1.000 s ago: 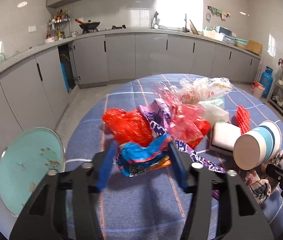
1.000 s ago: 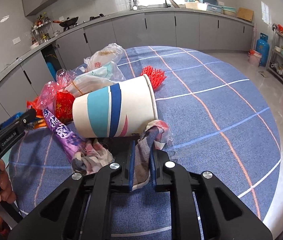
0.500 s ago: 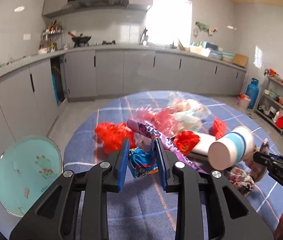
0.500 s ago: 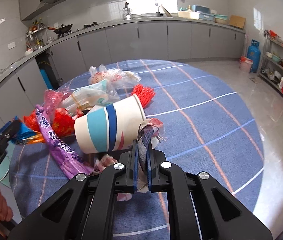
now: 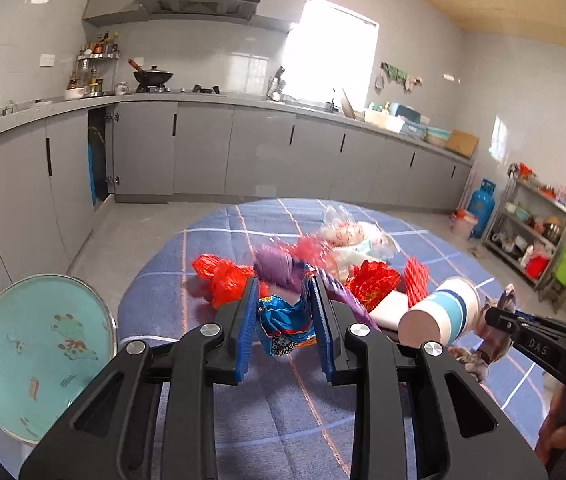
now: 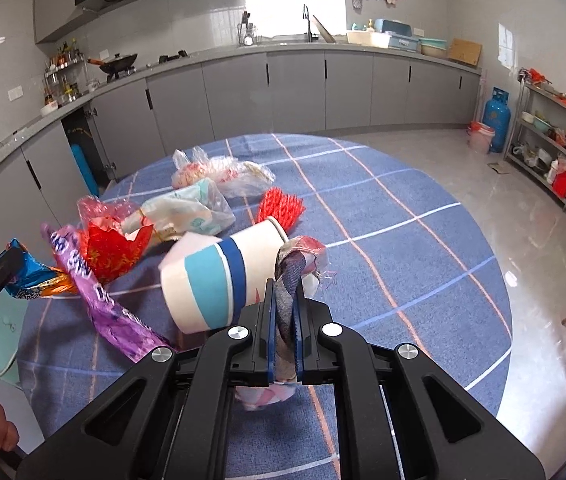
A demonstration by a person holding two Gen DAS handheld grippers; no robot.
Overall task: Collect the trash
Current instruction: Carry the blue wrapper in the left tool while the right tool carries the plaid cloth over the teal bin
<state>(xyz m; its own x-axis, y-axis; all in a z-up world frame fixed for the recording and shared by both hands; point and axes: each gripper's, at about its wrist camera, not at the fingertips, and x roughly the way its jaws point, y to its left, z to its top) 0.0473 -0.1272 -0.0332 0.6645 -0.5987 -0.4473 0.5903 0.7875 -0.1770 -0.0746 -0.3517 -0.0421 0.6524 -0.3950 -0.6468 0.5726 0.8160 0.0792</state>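
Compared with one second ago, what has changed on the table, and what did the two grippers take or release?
The left gripper closed on the blue snack wrapper and lifted it off the pile. The right gripper tightened on the checked cloth and raised it. Nothing was released. The paper cup, purple wrapper and red net stayed on the table.

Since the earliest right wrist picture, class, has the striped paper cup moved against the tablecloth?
Yes. The paper cup has lifted off the tablecloth, hanging beside the right tool.
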